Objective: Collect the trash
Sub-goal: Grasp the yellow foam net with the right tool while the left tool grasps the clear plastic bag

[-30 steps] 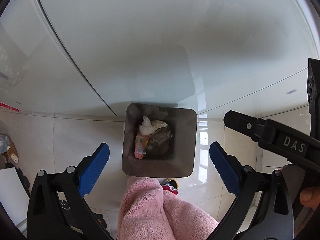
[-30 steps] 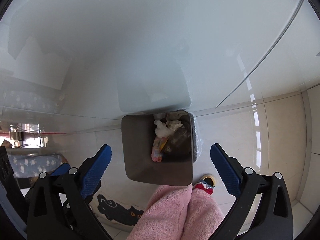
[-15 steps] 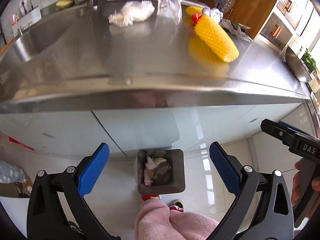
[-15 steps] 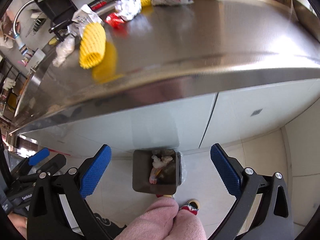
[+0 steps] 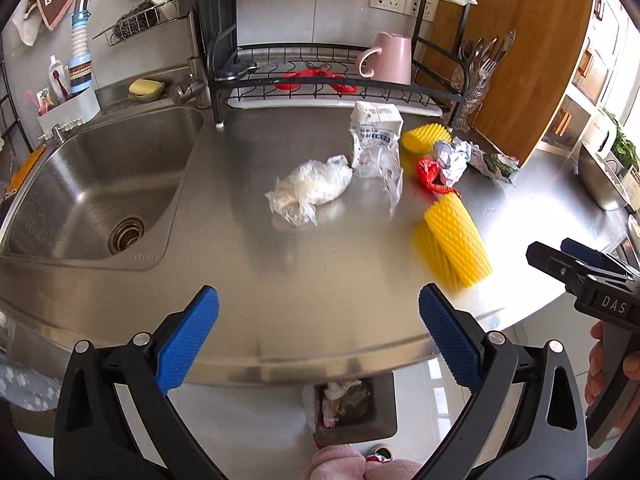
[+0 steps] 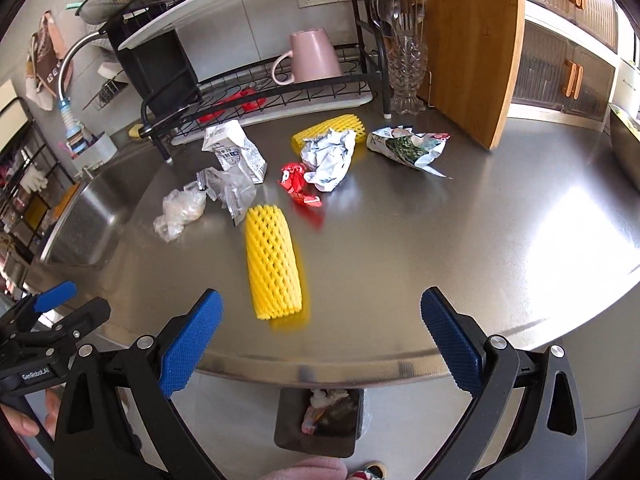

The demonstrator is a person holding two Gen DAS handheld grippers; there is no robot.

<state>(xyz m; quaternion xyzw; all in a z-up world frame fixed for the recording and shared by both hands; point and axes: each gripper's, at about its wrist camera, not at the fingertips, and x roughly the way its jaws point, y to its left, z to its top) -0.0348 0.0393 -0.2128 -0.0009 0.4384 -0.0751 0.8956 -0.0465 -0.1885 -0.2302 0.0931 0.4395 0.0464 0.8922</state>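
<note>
Seven pieces of trash lie on the steel counter (image 6: 460, 240), left to right in the right wrist view: one clear plastic bag (image 6: 180, 211) at ten o'clock, one crumpled clear wrapper (image 6: 230, 192), one flattened milk carton (image 6: 233, 148) just behind it, one yellow foam net (image 6: 273, 263) nearest the edge, one red wrapper (image 6: 297, 182), one white crumpled wrapper (image 6: 330, 158) resting against a second yellow foam net (image 6: 320, 130) at twelve o'clock, and one green printed packet (image 6: 408, 148) at one o'clock. One sink (image 5: 100, 196) sits at nine o'clock in the left wrist view. One bin (image 6: 318, 420) with rubbish inside stands on the floor at six o'clock, below the counter edge.

The left gripper (image 5: 318, 338) and the right gripper (image 6: 320, 340) both gape wide, holding nothing.

A second ago both cameras faced down at the cabinet front and the bin; now they look across the counter.
</note>
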